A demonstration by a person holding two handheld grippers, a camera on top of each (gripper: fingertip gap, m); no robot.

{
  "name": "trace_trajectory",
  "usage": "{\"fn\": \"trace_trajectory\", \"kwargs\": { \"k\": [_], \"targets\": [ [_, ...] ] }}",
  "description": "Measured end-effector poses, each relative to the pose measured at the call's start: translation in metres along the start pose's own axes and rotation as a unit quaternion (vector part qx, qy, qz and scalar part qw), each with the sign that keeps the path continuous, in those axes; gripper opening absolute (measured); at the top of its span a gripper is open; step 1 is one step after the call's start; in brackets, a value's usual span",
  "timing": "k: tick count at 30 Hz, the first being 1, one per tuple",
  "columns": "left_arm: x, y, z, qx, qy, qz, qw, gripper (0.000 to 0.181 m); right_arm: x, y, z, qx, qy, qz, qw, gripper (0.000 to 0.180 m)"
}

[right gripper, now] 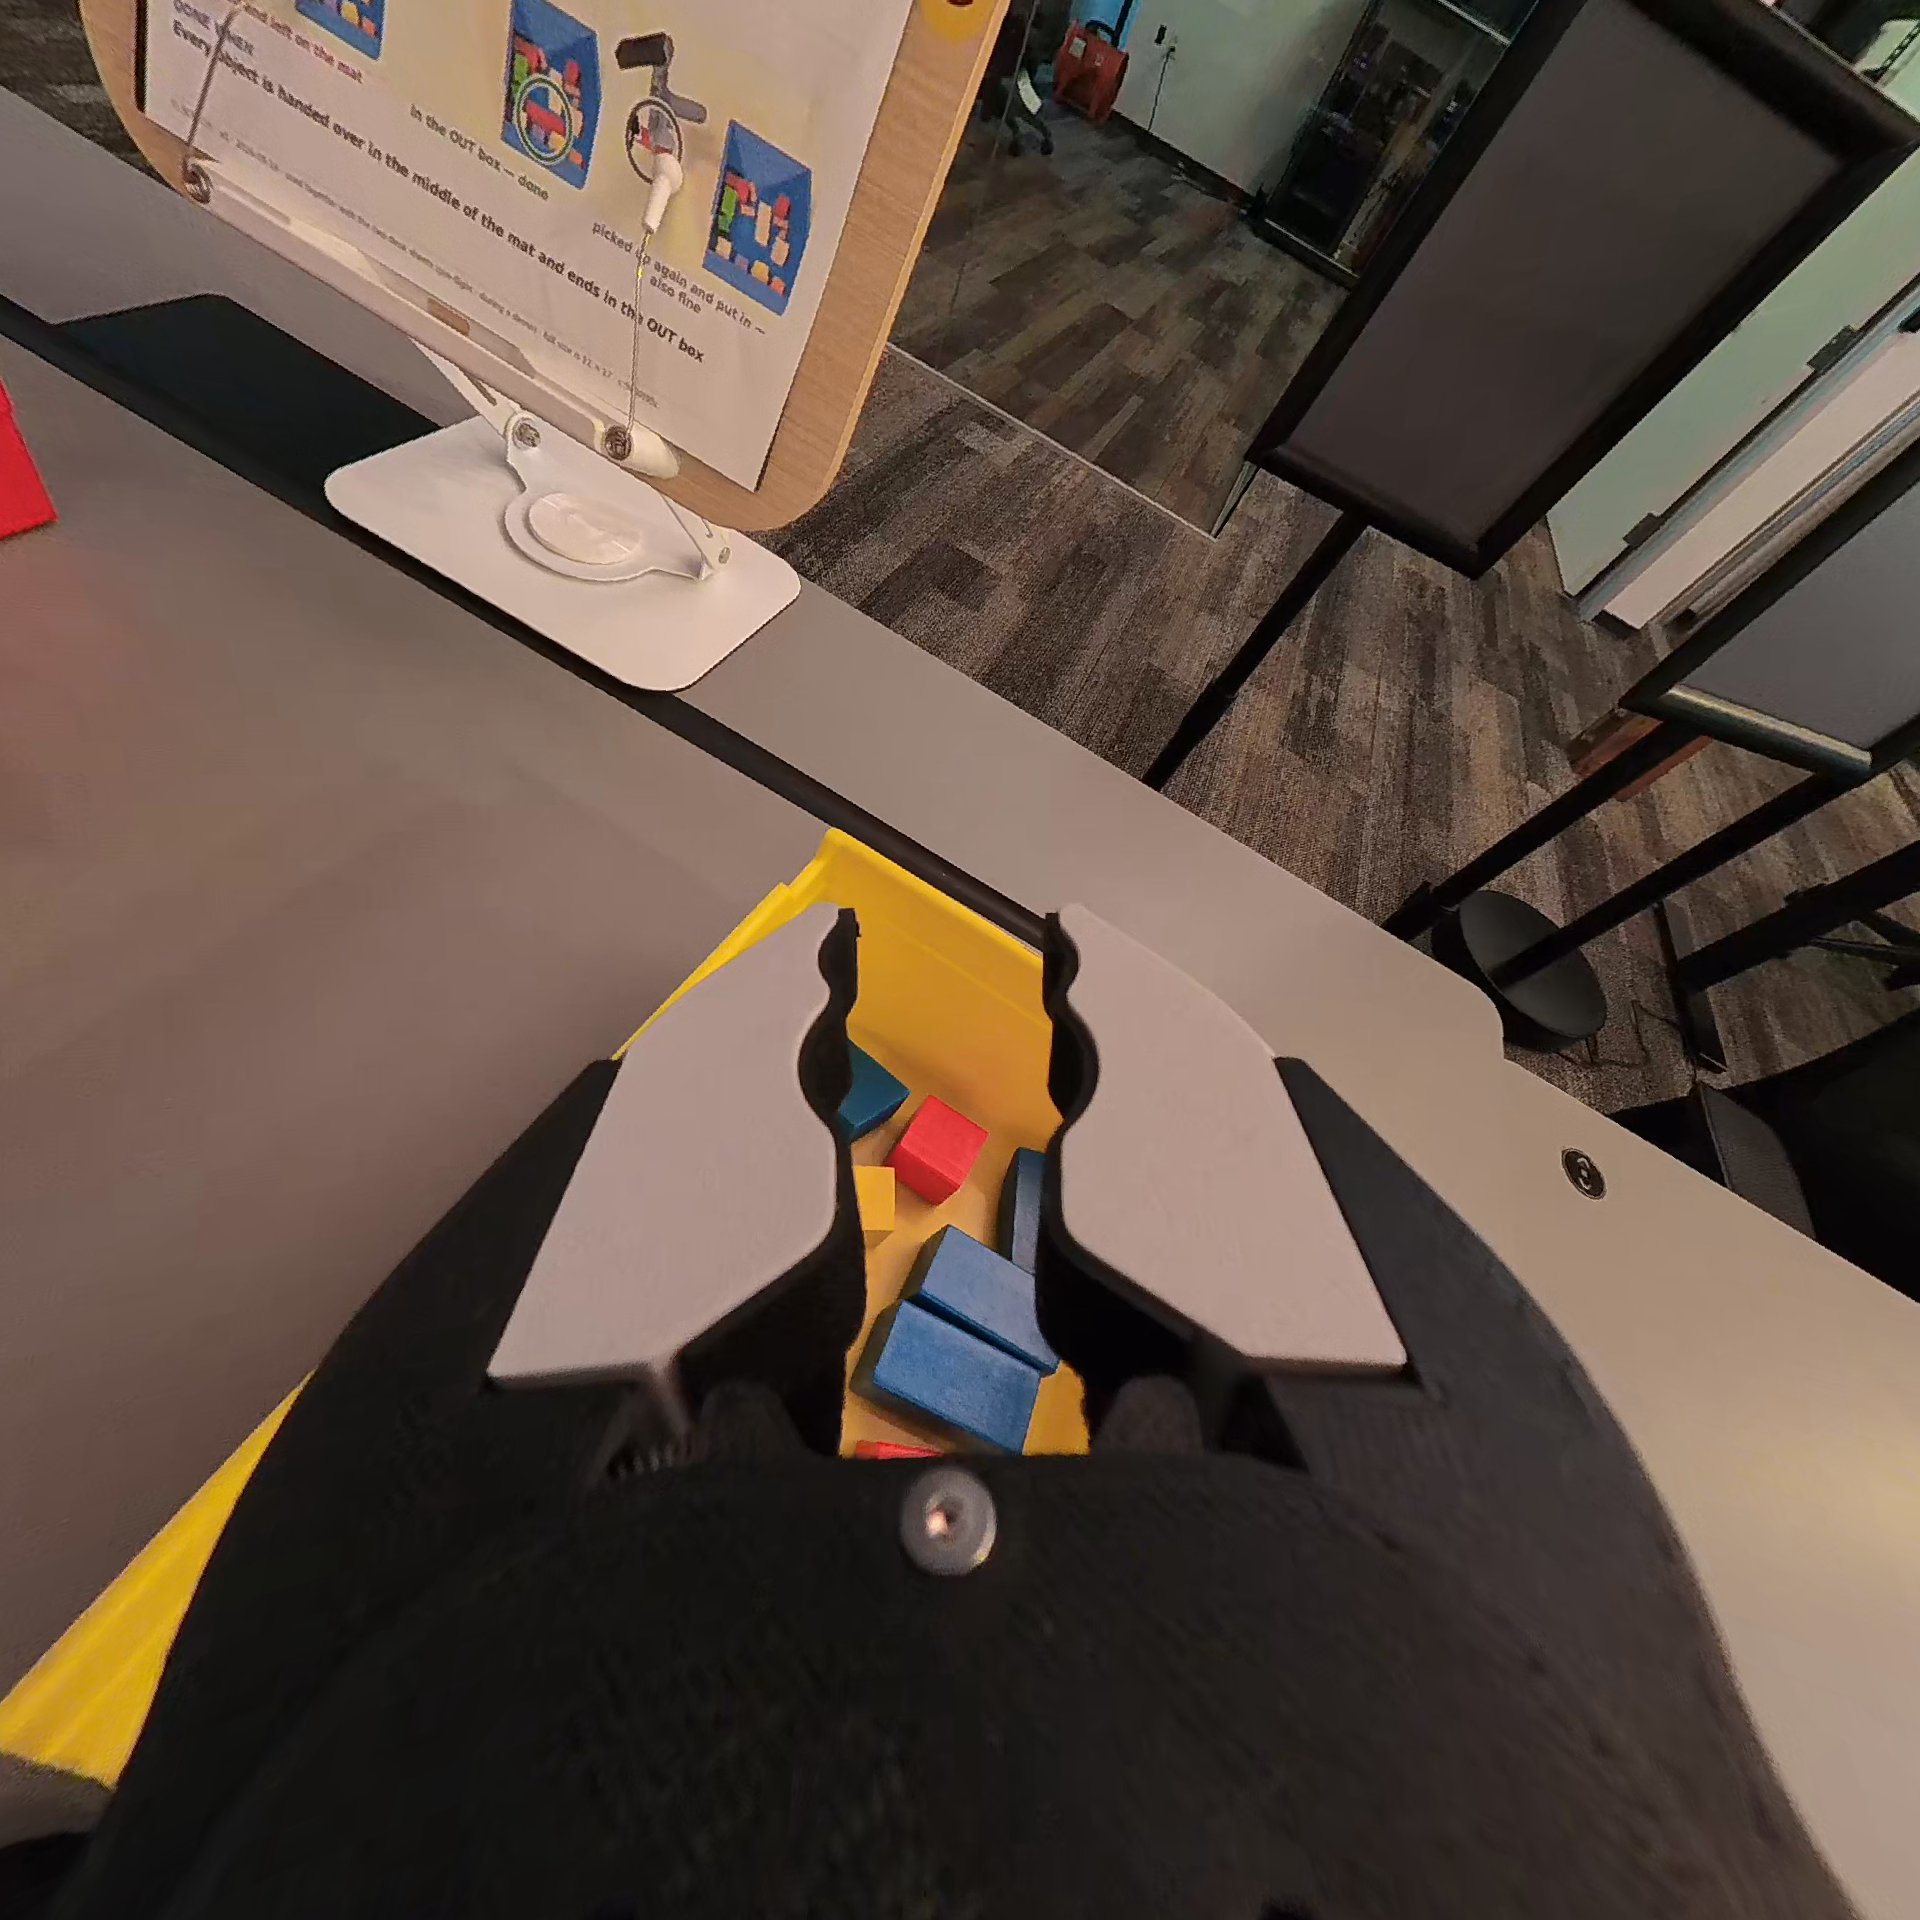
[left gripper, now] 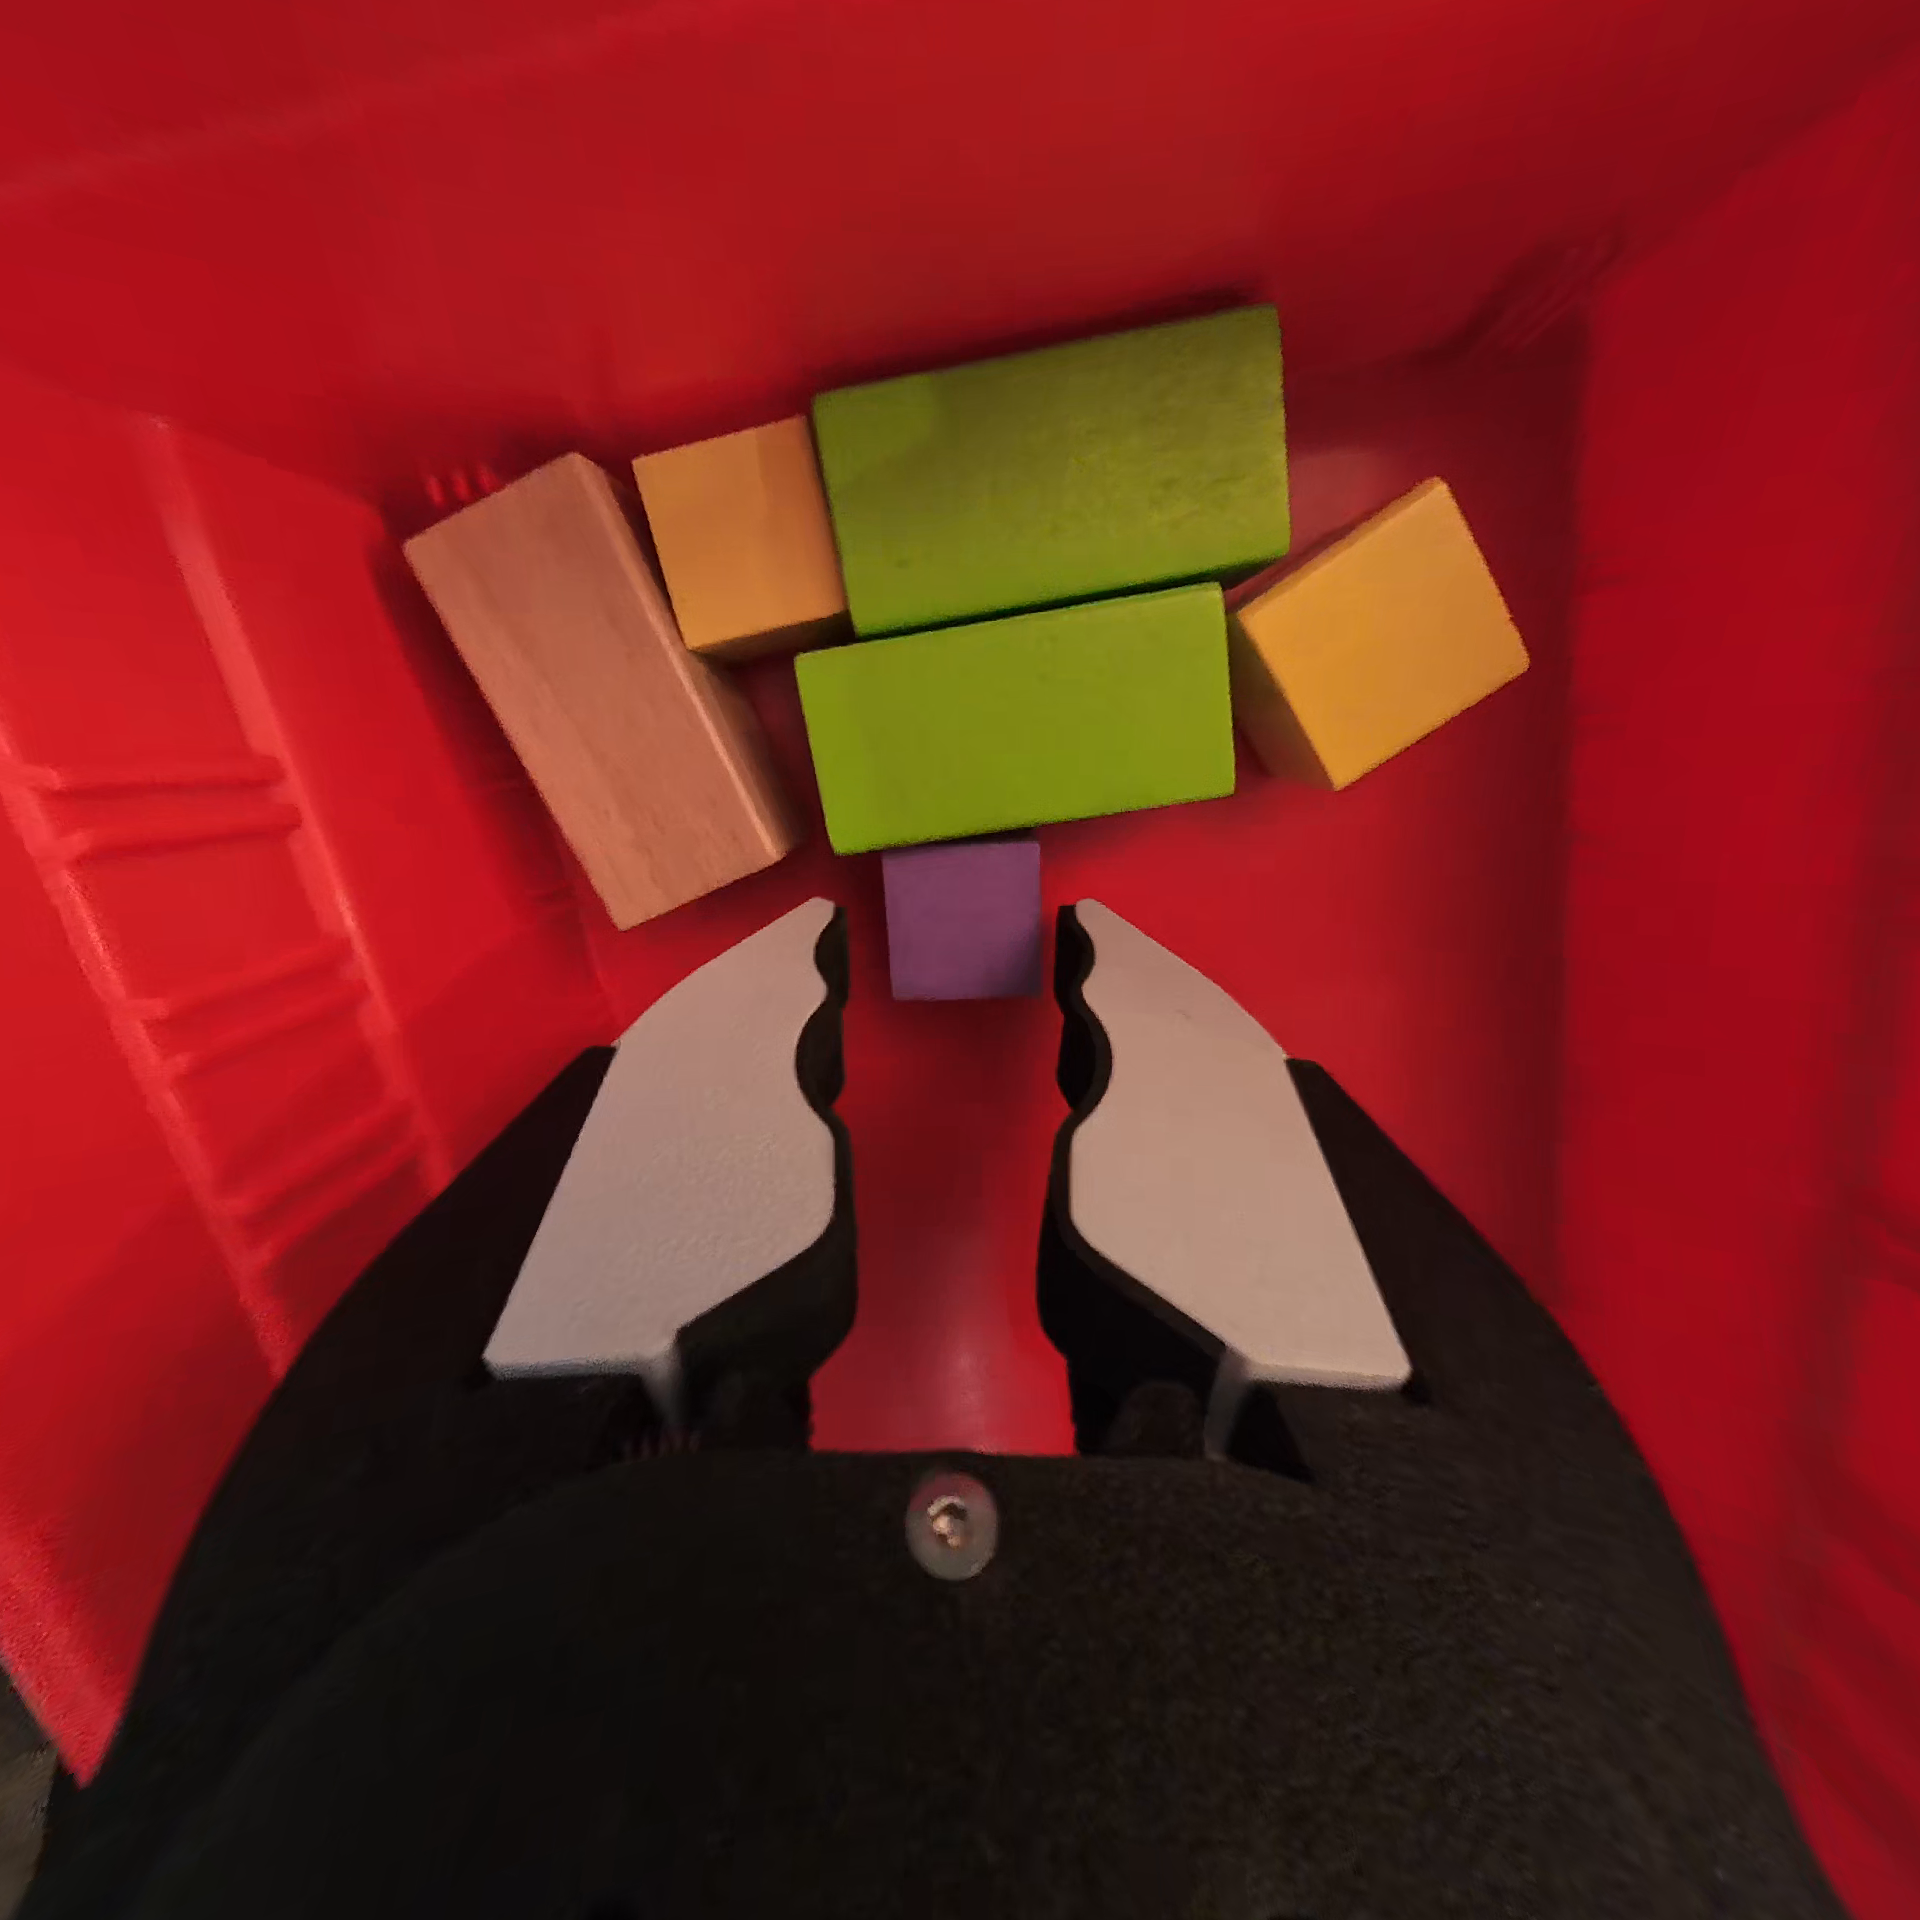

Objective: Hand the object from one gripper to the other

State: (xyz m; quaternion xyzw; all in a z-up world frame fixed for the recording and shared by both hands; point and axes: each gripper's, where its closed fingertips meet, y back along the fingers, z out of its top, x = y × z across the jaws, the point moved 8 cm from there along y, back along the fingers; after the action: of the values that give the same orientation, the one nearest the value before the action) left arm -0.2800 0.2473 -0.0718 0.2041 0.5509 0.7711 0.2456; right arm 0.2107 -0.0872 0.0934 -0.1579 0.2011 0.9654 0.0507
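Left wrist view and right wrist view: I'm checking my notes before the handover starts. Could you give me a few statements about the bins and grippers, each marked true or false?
1. The left gripper is open inside the red bin. True.
2. The purple cube is clamped between its fingers. False: it lies apart, just ahead of them.
3. Two green blocks lie side by side. True.
4. The right gripper holds a blue block. False: it is empty, above the yellow bin.

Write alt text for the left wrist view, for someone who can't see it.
The open left gripper reaches down into a red bin, its fingertips flanking a small purple block without touching it. Beyond lie two green blocks, two yellow blocks and a plain wooden block.
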Motion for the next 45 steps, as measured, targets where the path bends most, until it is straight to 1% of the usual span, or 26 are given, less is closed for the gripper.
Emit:
{"fn": "trace_trajectory", "kwargs": {
  "k": [3, 8, 11, 13, 15, 17, 18, 19, 20, 22, 24, 25, 27, 29, 31, 34, 38, 41, 45],
  "targets": [
    [-0.001, -0.002, 0.000, 0.000, 0.000, -0.007, 1.000, 0.029, -0.001, 0.001, -0.001, 0.000, -0.001, -0.001, 1.000, 0.035],
    [0.000, -0.001, -0.001, 0.006, -0.010, -0.003, 1.000, 0.028, -0.001, 0.001, -0.001, 0.000, 0.000, -0.001, 1.000, 0.035],
    [0.001, 0.009, -0.003, 0.014, -0.017, 0.004, 1.000, 0.028, -0.001, 0.001, 0.000, 0.001, 0.005, -0.007, 1.000, 0.035],
    [0.001, 0.026, -0.003, -0.003, -0.017, 0.001, 1.000, 0.028, -0.001, 0.003, 0.004, -0.012, 0.006, -0.012, 1.000, 0.035],
    [-0.004, 0.054, -0.001, -0.047, -0.020, -0.015, 0.999, 0.028, 0.001, 0.007, 0.012, -0.042, 0.011, -0.020, 0.999, 0.035],
    [-0.020, 0.092, 0.002, -0.125, -0.030, -0.079, 0.989, 0.028, 0.009, 0.012, 0.025, -0.104, 0.030, -0.020, 0.994, 0.035],
    [-0.032, 0.113, 0.004, -0.171, -0.041, -0.129, 0.976, 0.028, 0.016, 0.016, 0.033, -0.144, 0.045, -0.015, 0.988, 0.036],
    [-0.048, 0.134, 0.004, -0.217, -0.059, -0.189, 0.956, 0.027, 0.026, 0.019, 0.041, -0.183, 0.062, -0.001, 0.981, 0.039],
    [-0.066, 0.154, 0.004, -0.259, -0.084, -0.258, 0.927, 0.028, 0.038, 0.022, 0.050, -0.221, 0.073, 0.018, 0.972, 0.041],
    [-0.105, 0.190, -0.001, -0.317, -0.134, -0.399, 0.850, 0.027, 0.067, 0.027, 0.066, -0.294, 0.094, 0.067, 0.949, 0.044],
    [-0.138, 0.211, -0.008, -0.329, -0.165, -0.506, 0.780, 0.027, 0.102, 0.033, 0.079, -0.360, 0.132, 0.103, 0.918, 0.044],
    [-0.152, 0.216, -0.010, -0.323, -0.174, -0.544, 0.754, 0.027, 0.121, 0.035, 0.084, -0.384, 0.163, 0.118, 0.901, 0.044],
    [-0.178, 0.219, -0.014, -0.299, -0.186, -0.602, 0.717, 0.027, 0.158, 0.040, 0.090, -0.417, 0.216, 0.128, 0.873, 0.045],
    [-0.197, 0.219, -0.017, -0.269, -0.189, -0.651, 0.684, 0.027, 0.189, 0.044, 0.096, -0.434, 0.238, 0.154, 0.855, 0.048],
    [-0.211, 0.218, -0.020, -0.241, -0.189, -0.685, 0.661, 0.027, 0.212, 0.048, 0.099, -0.439, 0.250, 0.185, 0.843, 0.049],
    [-0.225, 0.216, -0.024, -0.216, -0.192, -0.712, 0.640, 0.027, 0.228, 0.045, 0.099, -0.430, 0.268, 0.188, 0.841, 0.048],
    [-0.233, 0.216, -0.027, -0.203, -0.194, -0.726, 0.628, 0.027, 0.238, 0.033, 0.096, -0.405, 0.294, 0.171, 0.848, 0.043],
    [-0.236, 0.214, -0.026, -0.206, -0.195, -0.726, 0.627, 0.027, 0.240, 0.028, 0.096, -0.396, 0.292, 0.149, 0.858, 0.030],
    [-0.236, 0.213, -0.024, -0.206, -0.190, -0.741, 0.610, 0.029, 0.236, 0.027, 0.098, -0.388, 0.255, 0.181, 0.867, 0.030]
  ]
}}
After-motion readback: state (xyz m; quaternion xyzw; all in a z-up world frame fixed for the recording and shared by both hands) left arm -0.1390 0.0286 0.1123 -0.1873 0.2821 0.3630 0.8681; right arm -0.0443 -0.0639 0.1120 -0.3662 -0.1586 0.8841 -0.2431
